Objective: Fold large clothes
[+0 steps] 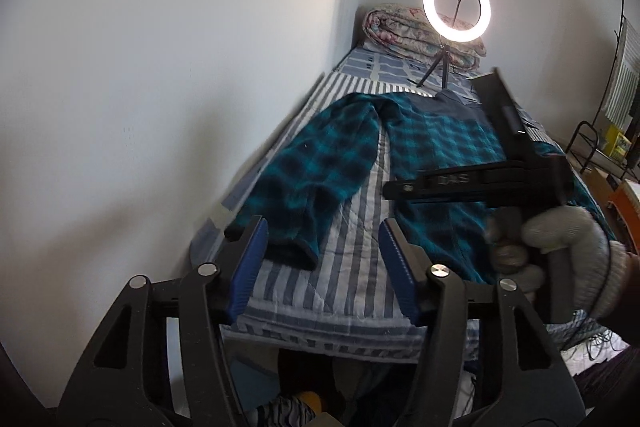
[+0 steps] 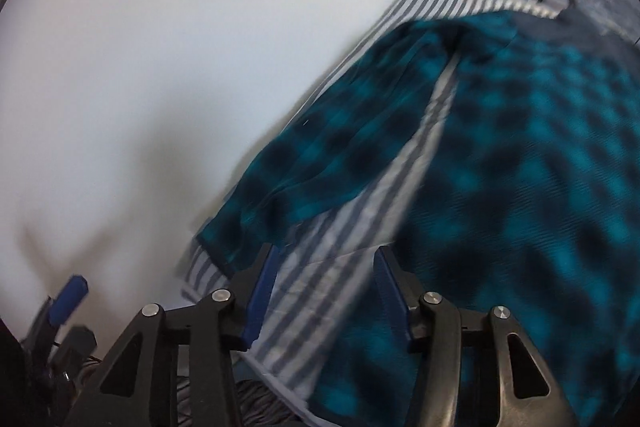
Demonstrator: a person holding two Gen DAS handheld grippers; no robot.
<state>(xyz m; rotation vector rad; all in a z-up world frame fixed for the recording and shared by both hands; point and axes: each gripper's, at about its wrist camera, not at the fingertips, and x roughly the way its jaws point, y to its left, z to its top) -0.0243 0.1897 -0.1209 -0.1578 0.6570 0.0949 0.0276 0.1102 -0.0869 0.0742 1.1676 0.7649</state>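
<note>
The teal-and-black checked fleece shirt point(image 1: 436, 163) lies flat on the striped bed point(image 1: 332, 267). Both tongs, left point(image 1: 323, 259) and right point(image 2: 326, 291), hover spread and empty; best pinch the sleeve cuff point(image 1: 292, 251) squarely.

The teal checked shirt point(image 1: 420, 147) lies spread on the striped bed point(image 1: 320, 291), its sleeve reaching the near left edge, between the open left gripper point(image 1: 322, 247) fingers.
</note>
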